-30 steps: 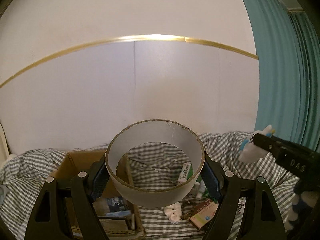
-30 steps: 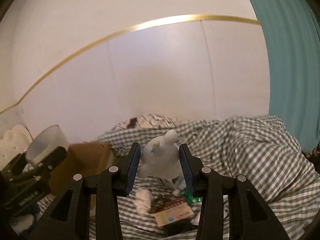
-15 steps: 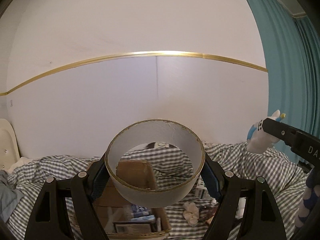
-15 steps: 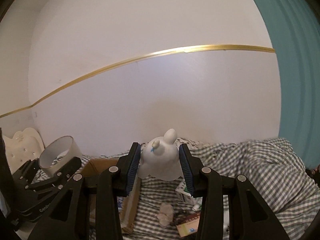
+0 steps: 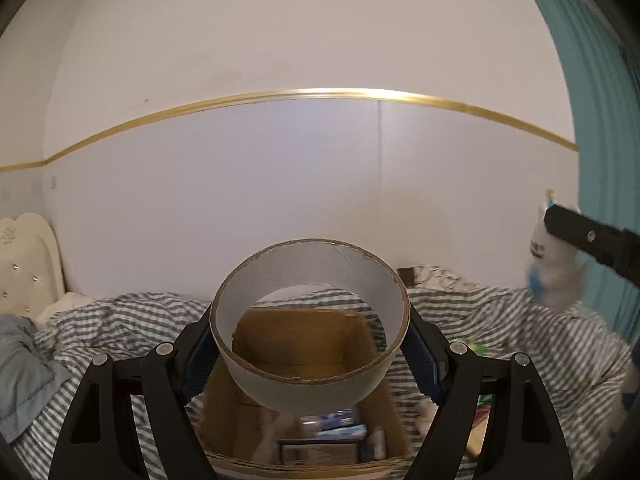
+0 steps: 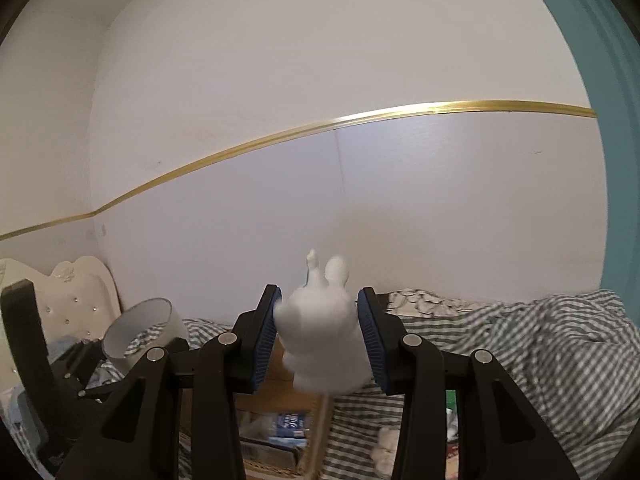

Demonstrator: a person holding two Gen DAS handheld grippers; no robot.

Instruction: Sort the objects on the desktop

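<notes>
The things inside the box [image 5: 304, 364] are blurred and partly hidden behind the tape roll [image 5: 310, 324], the white toy [image 6: 320, 332] is smeared so its face cannot be read, and the small items [image 6: 386, 448] on the checked cloth [image 6: 540, 352] stay unclear.

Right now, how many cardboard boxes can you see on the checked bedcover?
1. The open cardboard box sits on the checked bedcover, below the tape ring in the left tool. Others may be hidden behind the tools.
</notes>
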